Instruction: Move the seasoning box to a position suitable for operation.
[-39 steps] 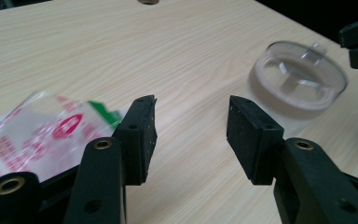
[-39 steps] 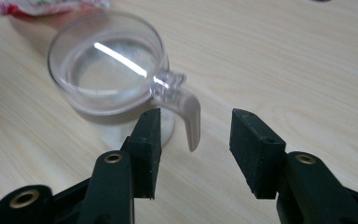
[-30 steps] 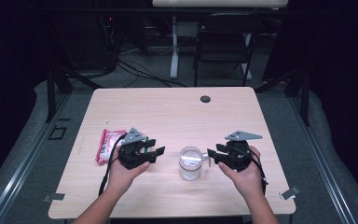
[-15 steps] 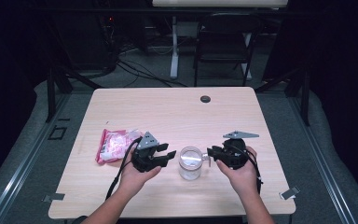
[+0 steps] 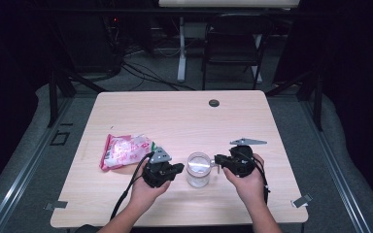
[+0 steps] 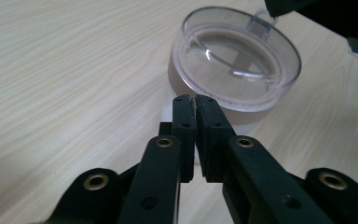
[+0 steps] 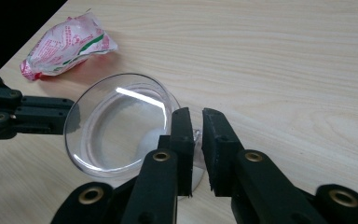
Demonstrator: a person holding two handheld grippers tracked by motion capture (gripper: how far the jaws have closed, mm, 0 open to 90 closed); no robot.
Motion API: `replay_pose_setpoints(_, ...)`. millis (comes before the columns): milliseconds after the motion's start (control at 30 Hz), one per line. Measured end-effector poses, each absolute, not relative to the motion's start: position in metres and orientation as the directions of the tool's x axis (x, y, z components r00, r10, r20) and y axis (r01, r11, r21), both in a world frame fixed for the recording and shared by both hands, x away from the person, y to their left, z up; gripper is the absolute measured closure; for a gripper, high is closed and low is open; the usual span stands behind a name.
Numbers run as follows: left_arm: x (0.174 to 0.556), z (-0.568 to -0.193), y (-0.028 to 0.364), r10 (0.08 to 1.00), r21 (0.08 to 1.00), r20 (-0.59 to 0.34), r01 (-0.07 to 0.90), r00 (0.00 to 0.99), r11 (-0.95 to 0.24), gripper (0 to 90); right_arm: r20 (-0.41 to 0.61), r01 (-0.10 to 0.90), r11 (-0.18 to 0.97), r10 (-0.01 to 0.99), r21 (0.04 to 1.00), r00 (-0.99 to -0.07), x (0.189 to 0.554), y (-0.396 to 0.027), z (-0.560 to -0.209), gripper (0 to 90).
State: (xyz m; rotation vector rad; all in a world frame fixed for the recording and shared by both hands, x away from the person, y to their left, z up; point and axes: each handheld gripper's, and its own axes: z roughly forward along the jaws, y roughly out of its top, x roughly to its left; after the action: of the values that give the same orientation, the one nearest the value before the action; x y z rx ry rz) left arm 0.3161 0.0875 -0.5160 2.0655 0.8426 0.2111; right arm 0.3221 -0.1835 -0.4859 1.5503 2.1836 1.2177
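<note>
My left claw (image 6: 195,100) has just been closing and now sits pinched nearly shut on a small clear tab at the near side of the jar (image 6: 237,56), upper centre of frame. My right claw (image 7: 196,116), also just closing, has a narrow gap with the opposite tab (image 7: 196,134) in it; can't tell if the pads bite. To do it well I'd seat both grips, then lift level, the pink packet (image 5: 125,150) well left.

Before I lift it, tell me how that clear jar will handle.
The clear jar looks empty and thin-walled, so probably light. Its smooth, glossy lid may slip under hard black pads. Standing upright on a flat base on the table, it seems unlikely to roll, though a high push could tip it.
</note>
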Motion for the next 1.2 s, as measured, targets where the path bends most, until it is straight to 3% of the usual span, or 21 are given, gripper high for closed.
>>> replay_pose_setpoints(367, 0.309, -0.52, 0.078, 0.607, 0.766, -0.096, 0.447, 0.789, -0.461, 89.8, 0.278, 0.689, 0.114, 0.859, 0.716, -0.431, 0.322, -0.181, -0.486, 83.9)
replay_pose_setpoints(1200, 0.311, -0.509, 0.081, 0.599, 0.78, -0.134, 0.456, 0.79, -0.427, 89.0, 0.288, 0.686, 0.106, 0.853, 0.72, -0.434, 0.321, -0.184, -0.488, 83.1)
